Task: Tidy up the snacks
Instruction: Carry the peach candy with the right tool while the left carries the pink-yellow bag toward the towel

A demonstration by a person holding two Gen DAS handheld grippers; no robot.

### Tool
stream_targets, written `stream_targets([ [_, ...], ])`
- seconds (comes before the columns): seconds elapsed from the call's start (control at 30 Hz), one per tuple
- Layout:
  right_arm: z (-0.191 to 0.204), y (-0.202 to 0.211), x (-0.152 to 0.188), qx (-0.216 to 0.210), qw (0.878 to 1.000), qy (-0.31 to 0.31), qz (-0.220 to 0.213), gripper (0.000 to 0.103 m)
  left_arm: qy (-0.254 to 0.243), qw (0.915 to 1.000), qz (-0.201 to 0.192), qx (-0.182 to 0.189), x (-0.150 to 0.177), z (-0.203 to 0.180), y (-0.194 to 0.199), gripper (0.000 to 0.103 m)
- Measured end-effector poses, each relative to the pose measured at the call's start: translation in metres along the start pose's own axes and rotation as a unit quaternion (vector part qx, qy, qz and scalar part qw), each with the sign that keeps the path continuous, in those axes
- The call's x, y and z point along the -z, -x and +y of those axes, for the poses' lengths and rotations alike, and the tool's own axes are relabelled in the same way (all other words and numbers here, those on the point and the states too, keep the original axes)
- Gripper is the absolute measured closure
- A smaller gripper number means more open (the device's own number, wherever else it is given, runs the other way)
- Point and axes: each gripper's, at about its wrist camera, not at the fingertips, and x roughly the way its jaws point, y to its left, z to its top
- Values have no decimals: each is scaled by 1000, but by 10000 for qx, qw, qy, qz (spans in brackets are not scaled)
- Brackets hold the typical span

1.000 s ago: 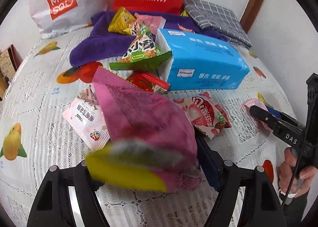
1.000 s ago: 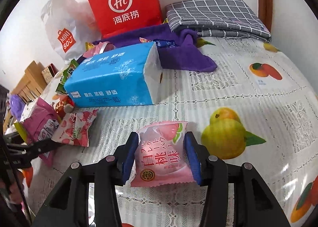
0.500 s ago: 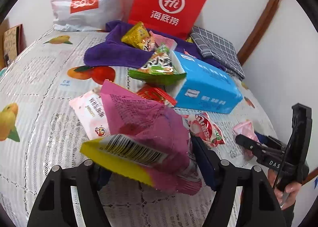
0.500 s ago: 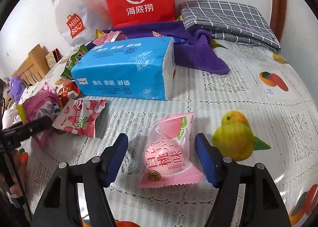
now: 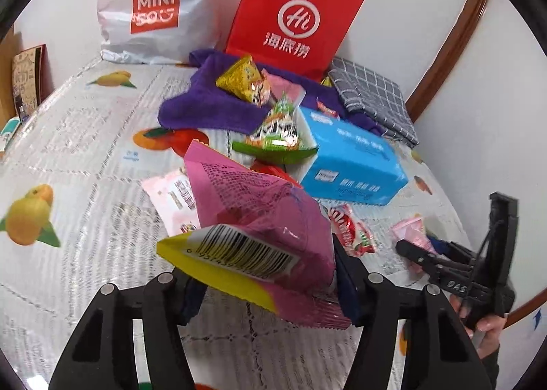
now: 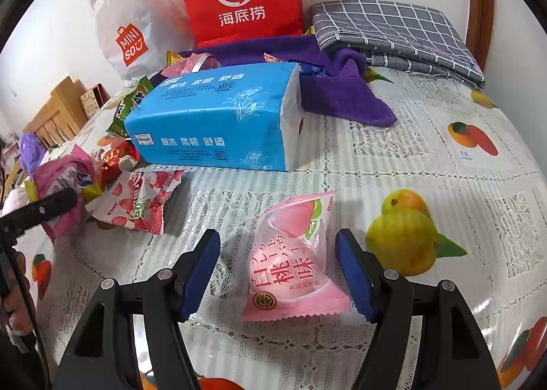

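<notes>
My left gripper (image 5: pixel 270 287) is shut on a large pink and yellow snack bag (image 5: pixel 253 219) and holds it above the table. My right gripper (image 6: pixel 278 273) is open, its jaws on either side of a small pink peach snack packet (image 6: pixel 294 267) lying on the tablecloth. A red strawberry packet (image 6: pixel 140 202) lies to the left of it. Green (image 5: pixel 277 137), yellow (image 5: pixel 242 80) and pale pink (image 5: pixel 174 198) snack packets lie around a blue tissue pack (image 6: pixel 215 120). In the left wrist view the right gripper (image 5: pixel 427 253) shows at the right.
A red paper bag (image 5: pixel 294 21) and a white Miniso bag (image 5: pixel 154 10) stand at the back wall. A purple towel (image 6: pixel 338 89) and a folded grey checked cloth (image 6: pixel 393 27) lie in front of them. The lace tablecloth (image 6: pixel 410 157) has fruit prints.
My right gripper has opened and let go of the pink peach packet, which now lies on the table. My left gripper has lifted the pink and yellow bag higher.
</notes>
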Motion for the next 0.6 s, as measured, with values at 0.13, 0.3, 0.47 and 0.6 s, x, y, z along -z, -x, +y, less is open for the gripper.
stream_targets([
  [0.13,3,3,2,133,9999,-52,84,34,-161,9998,57,-57,-9,-5,14,42],
  [0.3,6,1,-1,409,9990,-18,192,53,-369,9992,137,-102,-24,-15,19,42],
  [0.47,3,10,-11,16,9993,-199,327,54,-519,9986,47,-9,-43,-28,28,42],
  [0.6,5,33,-32,-140,9994,-295,79,54,-643,9979,-16,-18,-65,-40,31,42],
])
